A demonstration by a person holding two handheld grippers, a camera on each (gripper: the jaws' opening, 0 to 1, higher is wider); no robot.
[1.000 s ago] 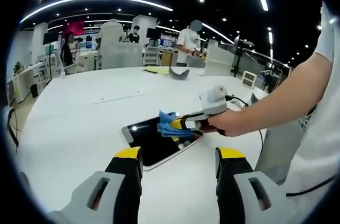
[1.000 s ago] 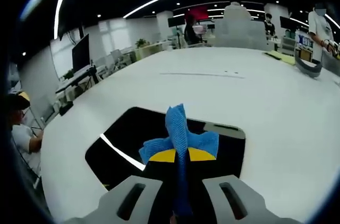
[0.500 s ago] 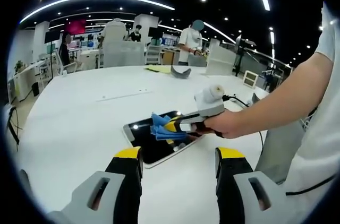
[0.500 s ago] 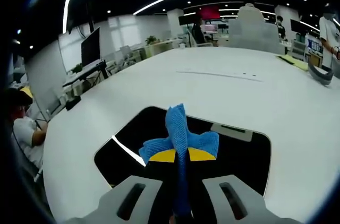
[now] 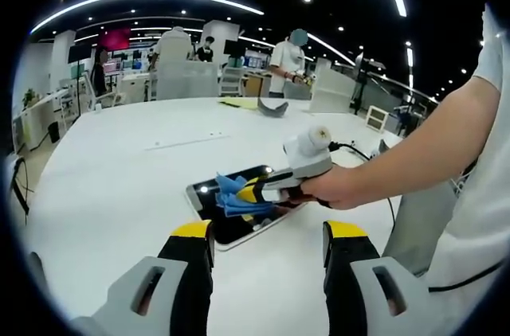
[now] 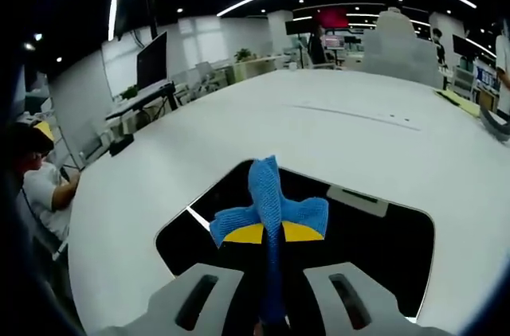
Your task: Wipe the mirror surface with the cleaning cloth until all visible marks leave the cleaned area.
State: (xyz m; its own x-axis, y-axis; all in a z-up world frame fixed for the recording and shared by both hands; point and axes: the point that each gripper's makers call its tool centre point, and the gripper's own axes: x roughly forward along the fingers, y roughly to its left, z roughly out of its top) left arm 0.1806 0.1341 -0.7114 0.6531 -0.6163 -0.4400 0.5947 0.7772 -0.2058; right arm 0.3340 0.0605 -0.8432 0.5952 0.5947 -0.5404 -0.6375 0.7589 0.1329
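White table (image 5: 103, 169) bare at 12; I'd keep right gripper (image 6: 266, 234), clamped on cloth (image 6: 269, 205), flat on mirror (image 6: 374, 236), left gripper (image 5: 267, 242) wide open, empty

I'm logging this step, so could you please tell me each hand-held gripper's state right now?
Left hand-held gripper: open, holding nothing.
Right hand-held gripper: shut on the blue cloth, over the mirror.

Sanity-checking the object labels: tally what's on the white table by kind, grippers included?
Mirror: 1
Blue cloth: 1, pinched in the right gripper
Grippers: 2, the right one plus the left gripper, jaws apart and empty
Grey curved item at the table's far edge: 1, kind unclear
Total: 5
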